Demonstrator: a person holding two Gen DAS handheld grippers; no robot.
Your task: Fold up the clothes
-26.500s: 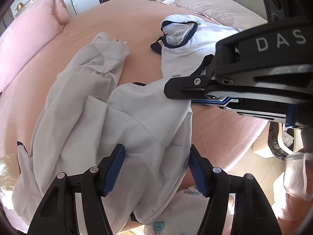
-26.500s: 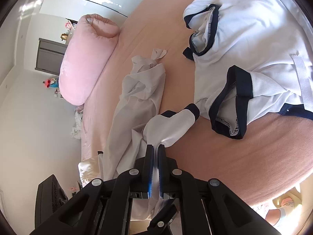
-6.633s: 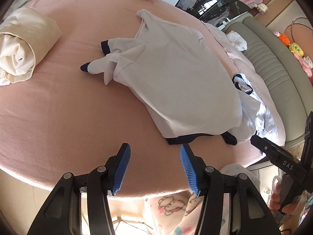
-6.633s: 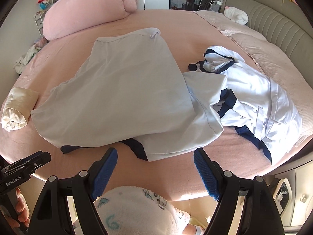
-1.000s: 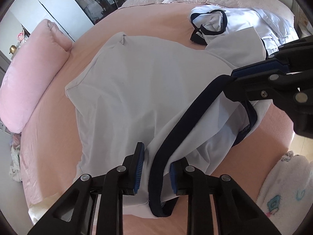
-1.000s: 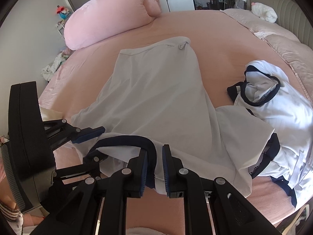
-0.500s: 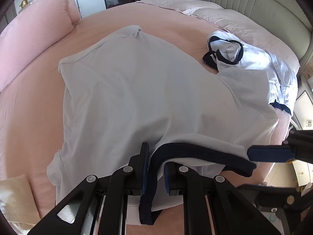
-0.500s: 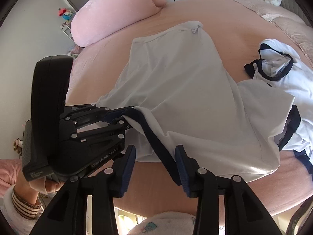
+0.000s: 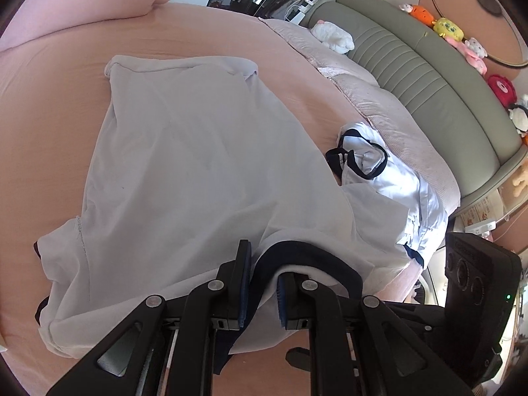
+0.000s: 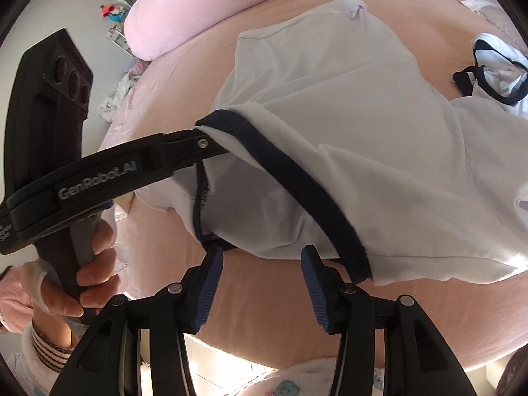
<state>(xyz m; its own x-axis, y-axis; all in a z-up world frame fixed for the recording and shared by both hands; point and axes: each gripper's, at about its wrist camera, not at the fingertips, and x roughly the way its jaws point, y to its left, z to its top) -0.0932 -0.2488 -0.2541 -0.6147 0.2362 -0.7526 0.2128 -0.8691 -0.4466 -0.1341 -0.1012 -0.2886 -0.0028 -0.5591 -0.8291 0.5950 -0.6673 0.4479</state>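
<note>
The round pink bed (image 9: 49, 105) gave me a broad surface, so the pale grey shirt (image 9: 198, 165) lay spread across it, near the edge by me. I kept my left gripper (image 9: 262, 288) clenched on its navy hem band (image 10: 297, 178), lifting that edge clear for the fold. My right gripper (image 10: 260, 283) hung released just below the hem, empty, ready to regrip.

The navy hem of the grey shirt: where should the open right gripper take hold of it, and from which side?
Probably the free end of the navy hem, near the bed's edge. The left gripper already pinches the other end, so the band hangs stretched. The right gripper could come from below, jaws astride the band.
</note>
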